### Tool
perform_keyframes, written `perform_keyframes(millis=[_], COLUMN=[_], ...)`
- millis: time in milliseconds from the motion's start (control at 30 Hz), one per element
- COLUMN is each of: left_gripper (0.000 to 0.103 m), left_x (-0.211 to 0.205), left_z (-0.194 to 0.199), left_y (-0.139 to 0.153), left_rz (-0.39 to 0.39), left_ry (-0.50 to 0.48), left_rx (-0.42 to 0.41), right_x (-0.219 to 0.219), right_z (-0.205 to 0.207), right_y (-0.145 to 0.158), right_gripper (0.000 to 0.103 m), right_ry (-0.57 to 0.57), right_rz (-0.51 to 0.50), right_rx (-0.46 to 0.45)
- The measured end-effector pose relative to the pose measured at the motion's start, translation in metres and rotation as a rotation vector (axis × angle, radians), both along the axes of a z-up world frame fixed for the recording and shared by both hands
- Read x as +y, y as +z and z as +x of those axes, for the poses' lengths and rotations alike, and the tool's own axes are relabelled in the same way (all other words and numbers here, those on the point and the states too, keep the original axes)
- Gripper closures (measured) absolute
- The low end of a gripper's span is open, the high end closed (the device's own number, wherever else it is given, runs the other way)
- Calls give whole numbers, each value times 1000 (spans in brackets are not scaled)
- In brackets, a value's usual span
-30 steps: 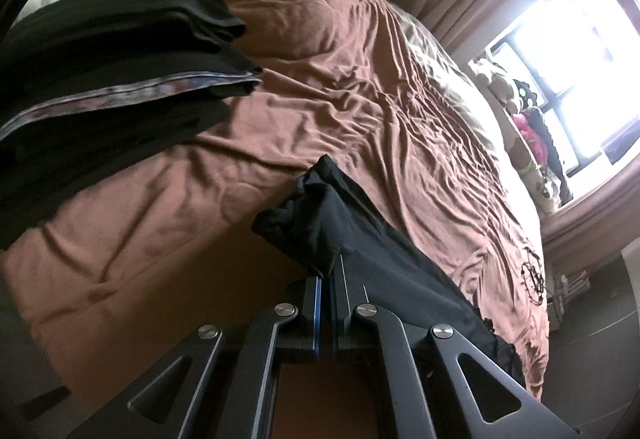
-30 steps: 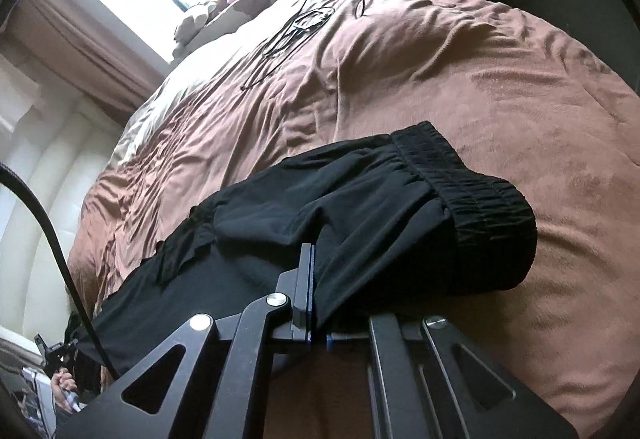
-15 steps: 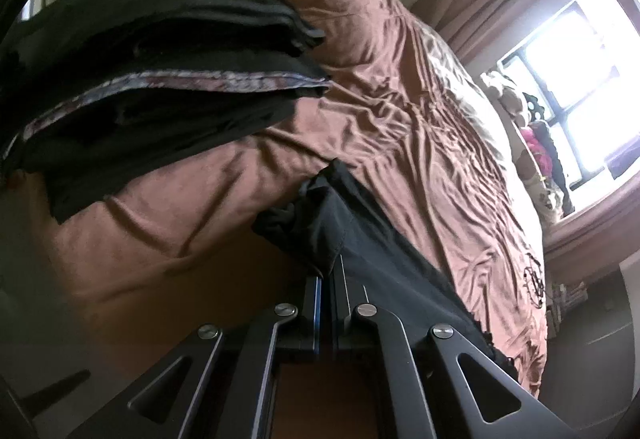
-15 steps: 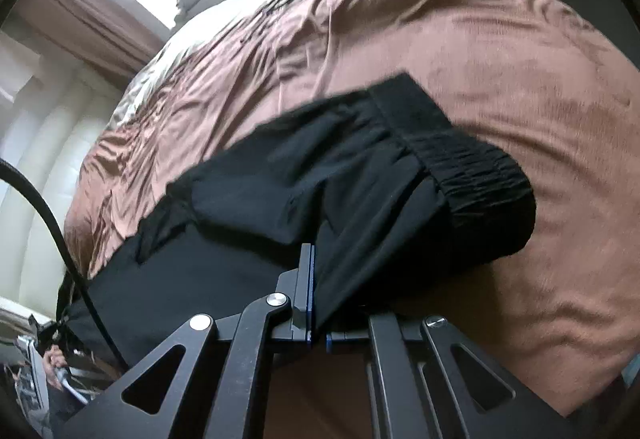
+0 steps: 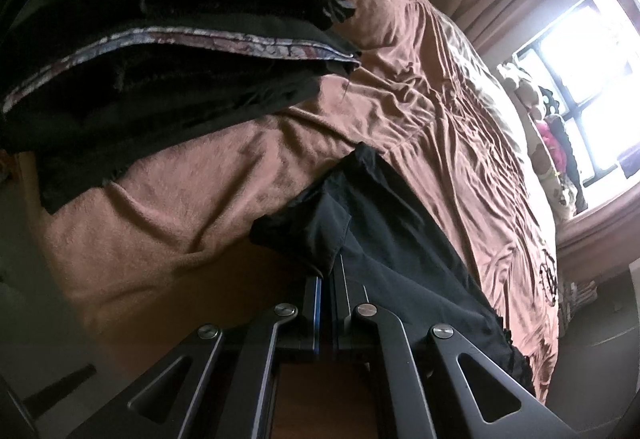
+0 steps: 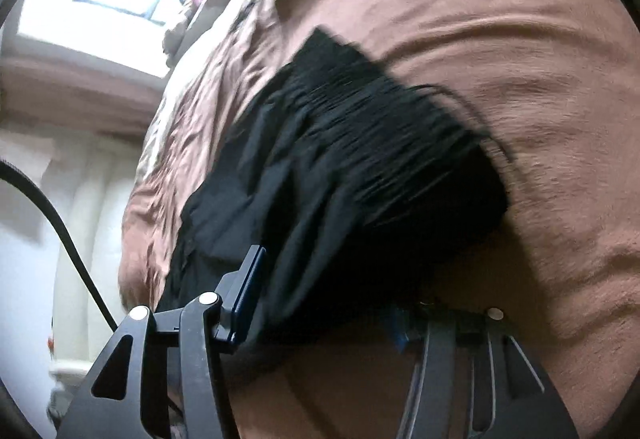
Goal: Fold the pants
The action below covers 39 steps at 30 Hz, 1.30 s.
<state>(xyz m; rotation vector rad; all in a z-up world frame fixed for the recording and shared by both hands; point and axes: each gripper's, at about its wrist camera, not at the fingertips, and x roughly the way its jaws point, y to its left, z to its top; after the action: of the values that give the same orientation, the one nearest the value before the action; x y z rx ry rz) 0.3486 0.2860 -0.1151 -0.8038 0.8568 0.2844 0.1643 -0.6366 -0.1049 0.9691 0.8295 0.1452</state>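
Black pants (image 5: 404,239) lie lengthwise along the bed's near edge (image 5: 168,239): left gripper (image 5: 329,281) stays clenched on the leg end, right gripper (image 6: 320,287), jaws just opening, has released the waistband (image 6: 400,143).

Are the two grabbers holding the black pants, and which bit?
The left gripper pinches the black pants by a bunched leg end. The right gripper has just been opening; the waistband end lies loose between its jaws, not gripped.

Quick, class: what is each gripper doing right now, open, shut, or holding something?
Left gripper: shut on the hem end of the black pants.
Right gripper: jaws have just been opening, now apart; the waistband end lies between them, unpinched.
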Motion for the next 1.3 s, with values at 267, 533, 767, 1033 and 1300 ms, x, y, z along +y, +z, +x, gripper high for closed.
perform_keyframes(millis=[267,533,767,1033,1300], left_gripper=[100,100,99,77,68], left_x=[3,-6,-3,0,-3], left_z=[-3,-3,-7,-17,-26], left_y=[-13,-22,-40,-59,-74], left_rz=[-15,-35,-67,-155,-244], left_ry=[0,-38,-72,-103,-126], left_rx=[25,22,22,-13,-58], right_x=[-18,8,8,14,80], right_z=[4,-3,-12,-74,-104], right_y=[6,63,28,59,109], right_gripper=[79,86,53,49,49], right_ry=[-67,-82,-87,-89,-33], right_rz=[-14,-351,-226,-279,-410], right_rx=[-4,-69,79,12,-98])
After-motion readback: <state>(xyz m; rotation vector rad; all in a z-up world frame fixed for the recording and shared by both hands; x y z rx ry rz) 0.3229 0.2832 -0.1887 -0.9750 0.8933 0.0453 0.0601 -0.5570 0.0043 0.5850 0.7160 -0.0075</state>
